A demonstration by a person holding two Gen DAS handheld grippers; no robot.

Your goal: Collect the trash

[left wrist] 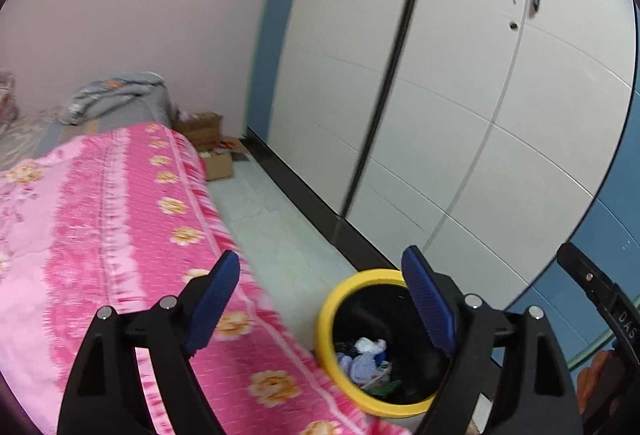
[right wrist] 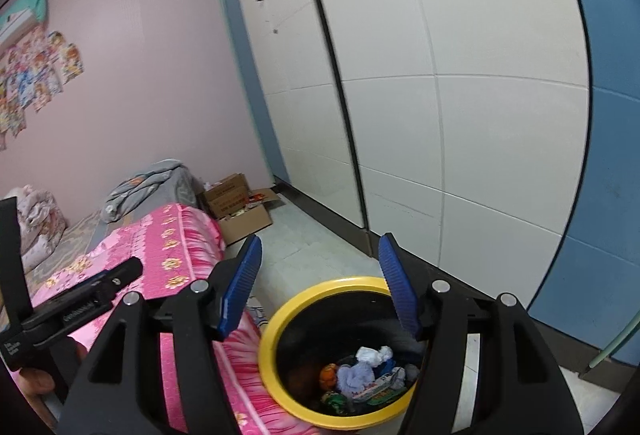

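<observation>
Yellow plastic rims the round trash bin [right wrist: 276, 331], which stands on the pale tiled floor [left wrist: 276, 235] tight against the side of the bed [left wrist: 100, 235], with the white wardrobe doors [right wrist: 440, 115] rising behind it. Inside its black interior lies a heap of trash [right wrist: 368, 375]: crumpled white and pale blue tissue, an orange scrap, and printed wrappers in green and white. Both grippers hang above and in front of the bin, angled down toward it. On the left gripper [left wrist: 320, 303] the jaws stand wide apart, blue ribbed pads facing each other with nothing between them; through the gap I see only the edge of the pink flowered blanket and the bin's rim. On the right gripper [right wrist: 320, 283] the jaws stand about half apart and also hold nothing, the bin's mouth showing just below them. No pad touches the bin or anything in it. At the far end of the bed a grey quilt [right wrist: 148, 183] is bundled against the pink wall [right wrist: 140, 55], and open cardboard boxes [right wrist: 240, 207] sit on the floor beyond the foot of the blanket. Colourful pictures [right wrist: 36, 75] are stuck on the wall at the left.
</observation>
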